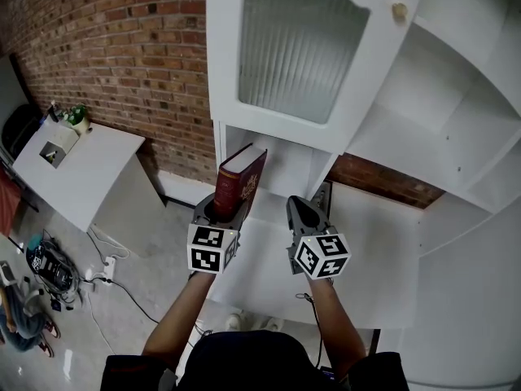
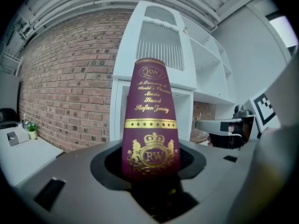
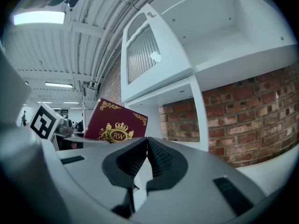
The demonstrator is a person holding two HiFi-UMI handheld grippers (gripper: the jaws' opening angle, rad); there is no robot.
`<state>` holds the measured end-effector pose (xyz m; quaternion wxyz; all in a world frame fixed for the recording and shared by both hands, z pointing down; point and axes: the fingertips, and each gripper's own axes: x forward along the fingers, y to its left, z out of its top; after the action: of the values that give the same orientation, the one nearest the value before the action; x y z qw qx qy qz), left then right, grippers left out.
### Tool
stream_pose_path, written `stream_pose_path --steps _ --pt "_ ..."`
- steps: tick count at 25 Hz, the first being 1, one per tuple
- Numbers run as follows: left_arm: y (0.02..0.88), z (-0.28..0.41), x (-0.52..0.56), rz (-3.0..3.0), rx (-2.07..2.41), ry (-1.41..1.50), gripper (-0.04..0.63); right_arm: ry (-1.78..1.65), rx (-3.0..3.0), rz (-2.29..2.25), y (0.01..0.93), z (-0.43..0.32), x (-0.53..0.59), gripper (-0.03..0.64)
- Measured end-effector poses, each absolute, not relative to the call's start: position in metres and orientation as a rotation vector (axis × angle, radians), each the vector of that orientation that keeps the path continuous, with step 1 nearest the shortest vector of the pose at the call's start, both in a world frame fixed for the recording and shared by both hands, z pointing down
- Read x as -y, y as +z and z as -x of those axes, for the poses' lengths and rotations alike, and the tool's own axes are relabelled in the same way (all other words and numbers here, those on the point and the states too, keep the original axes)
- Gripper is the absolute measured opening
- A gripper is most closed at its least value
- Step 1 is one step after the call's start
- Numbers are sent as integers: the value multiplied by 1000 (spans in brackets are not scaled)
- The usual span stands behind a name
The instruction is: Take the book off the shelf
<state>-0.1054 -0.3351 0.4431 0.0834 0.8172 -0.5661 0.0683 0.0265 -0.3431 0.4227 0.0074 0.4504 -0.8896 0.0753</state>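
A maroon book [image 1: 241, 179] with gold print stands upright and tilted, in front of the open lower compartment of the white shelf unit [image 1: 286, 160]. My left gripper [image 1: 222, 210] is shut on its lower end. In the left gripper view the book's spine [image 2: 152, 120] rises straight out from between the jaws of the left gripper [image 2: 152, 166]. My right gripper [image 1: 299, 210] hangs just right of the book, apart from it, shut with nothing between its pads. In the right gripper view the closed tips of the right gripper [image 3: 146, 146] point at the shelf, with the book's cover [image 3: 114, 125] at the left.
A ribbed-glass cabinet door [image 1: 297, 47] hangs above the compartment. Open white shelves [image 1: 456, 112] run to the right, over a white ledge [image 1: 370, 251]. A brick wall [image 1: 122, 47] stands at the left, with a white desk [image 1: 77, 169] and cables on the floor [image 1: 49, 269].
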Motion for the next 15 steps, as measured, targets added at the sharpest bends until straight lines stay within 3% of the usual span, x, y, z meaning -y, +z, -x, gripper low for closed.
stream_pose_path --steps 15 --pt "439 124 305 -2504 1581 143 239 189 2739 -1471 424 -2 316 18"
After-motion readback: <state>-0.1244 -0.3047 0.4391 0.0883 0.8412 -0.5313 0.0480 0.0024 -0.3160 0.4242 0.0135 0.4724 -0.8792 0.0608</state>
